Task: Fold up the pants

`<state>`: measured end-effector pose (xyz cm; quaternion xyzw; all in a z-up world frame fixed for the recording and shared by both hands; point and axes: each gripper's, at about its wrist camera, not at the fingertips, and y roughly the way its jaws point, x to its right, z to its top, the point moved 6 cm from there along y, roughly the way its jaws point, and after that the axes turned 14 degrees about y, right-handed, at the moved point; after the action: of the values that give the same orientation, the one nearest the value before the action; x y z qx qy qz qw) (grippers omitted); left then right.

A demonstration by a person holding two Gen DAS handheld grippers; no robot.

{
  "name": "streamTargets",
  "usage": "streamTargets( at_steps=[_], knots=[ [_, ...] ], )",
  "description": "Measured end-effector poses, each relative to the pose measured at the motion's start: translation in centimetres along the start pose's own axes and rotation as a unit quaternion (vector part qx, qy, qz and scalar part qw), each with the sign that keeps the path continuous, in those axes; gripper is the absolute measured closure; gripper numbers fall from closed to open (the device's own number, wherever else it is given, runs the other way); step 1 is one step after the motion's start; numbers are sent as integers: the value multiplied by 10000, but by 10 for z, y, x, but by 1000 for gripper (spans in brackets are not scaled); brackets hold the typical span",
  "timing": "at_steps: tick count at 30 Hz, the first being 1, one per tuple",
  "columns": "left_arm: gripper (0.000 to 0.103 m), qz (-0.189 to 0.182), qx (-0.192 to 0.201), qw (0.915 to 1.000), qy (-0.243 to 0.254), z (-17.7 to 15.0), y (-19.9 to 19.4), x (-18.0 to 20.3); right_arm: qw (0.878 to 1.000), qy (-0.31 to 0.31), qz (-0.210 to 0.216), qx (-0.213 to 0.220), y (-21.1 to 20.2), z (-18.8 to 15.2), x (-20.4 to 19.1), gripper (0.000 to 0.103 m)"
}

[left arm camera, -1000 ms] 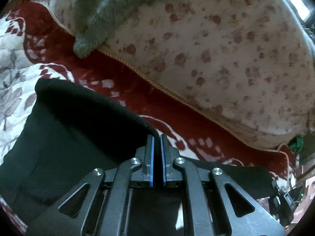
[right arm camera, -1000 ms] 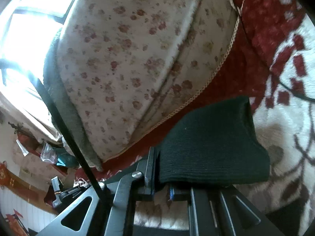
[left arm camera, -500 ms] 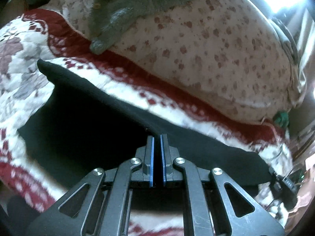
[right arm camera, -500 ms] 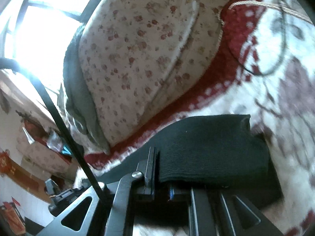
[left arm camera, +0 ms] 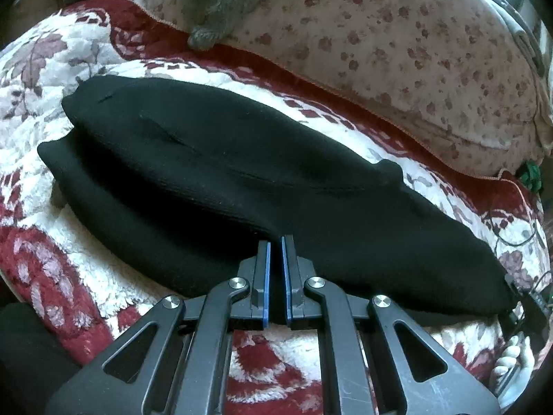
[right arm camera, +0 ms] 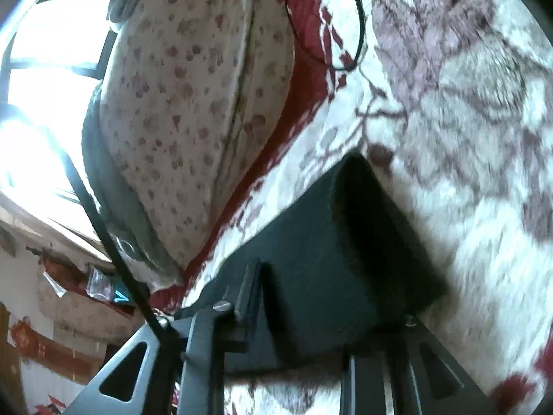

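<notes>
The black pants (left arm camera: 242, 173) lie folded in a long band across the red-and-white floral blanket (left arm camera: 62, 69), with the upper layer resting on the lower. My left gripper (left arm camera: 274, 245) sits at the near edge of the band, its blue pads shut on the black fabric. In the right wrist view the end of the pants (right arm camera: 328, 242) rests on the blanket and drapes over my right gripper (right arm camera: 297, 276). Its jaws are opening; the left finger (right arm camera: 249, 287) stands off the cloth and the right finger is hidden under it.
A large floral-print cushion (left arm camera: 397, 52) lies along the far side of the blanket, with a grey knit garment (left arm camera: 224, 24) draped over it. A thin black cable (right arm camera: 356, 34) loops on the blanket (right arm camera: 466, 103) beyond the pants. A bright window (right arm camera: 41, 69) is at left.
Both grippers came down and brought the raised pants onto the blanket, so the cloth now lies flat and doubled over. The right jaws have spread apart from the fabric end.
</notes>
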<state>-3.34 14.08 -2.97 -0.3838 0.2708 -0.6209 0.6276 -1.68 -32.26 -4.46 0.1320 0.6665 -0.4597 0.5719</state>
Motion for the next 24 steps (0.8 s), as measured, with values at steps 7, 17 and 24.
streamTargets(
  at_steps=[7, 17, 24],
  knots=[
    [98, -161, 229, 9996, 68, 2, -21, 7, 9970, -704, -251, 222, -16, 1, -18, 98],
    [97, -377, 264, 9988, -177, -12, -17, -4, 9912, -571, -1187, 162, -16, 4, 6, 81],
    [60, -19, 551, 9981, -281, -8, -57, -50, 9725, -1501, -1548, 879, -59, 3, -45, 71]
  ],
)
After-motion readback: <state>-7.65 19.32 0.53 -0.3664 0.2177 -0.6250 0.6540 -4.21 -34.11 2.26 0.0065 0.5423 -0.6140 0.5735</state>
